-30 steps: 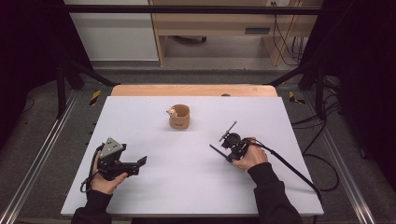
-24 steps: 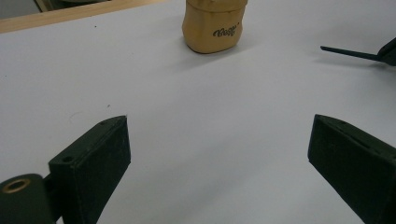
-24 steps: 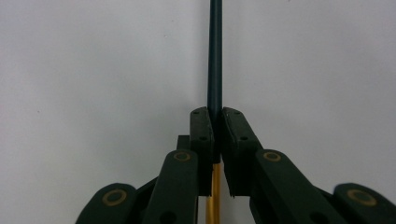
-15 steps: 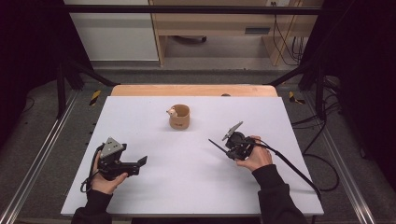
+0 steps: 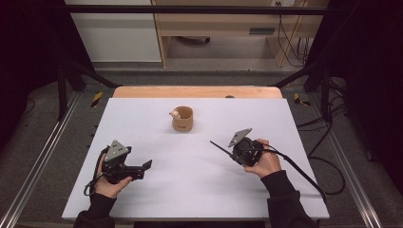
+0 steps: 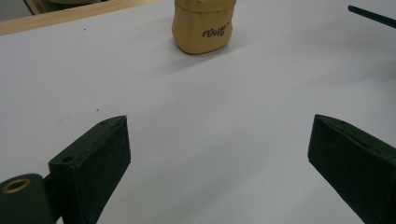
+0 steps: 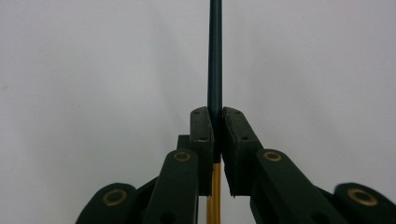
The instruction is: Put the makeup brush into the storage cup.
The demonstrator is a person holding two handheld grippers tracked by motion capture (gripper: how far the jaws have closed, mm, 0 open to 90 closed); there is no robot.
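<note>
Stick [image 7: 215,56] clamped between right gripper [image 7: 215,122] jaws

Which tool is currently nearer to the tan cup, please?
Right. The right tool, shut on a dark stick, sits near-right of the tan cup; the open left tool lies farther, near-left.

A white table top [image 5: 199,185] covers most of the wooden table [image 5: 197,91], and a strip of bare wood shows at its far edge. Behind the table stands a wooden shelf unit [image 5: 214,28] beside a white cabinet [image 5: 114,42]. Black cables [image 5: 290,38] hang at the right of the shelf unit.
</note>
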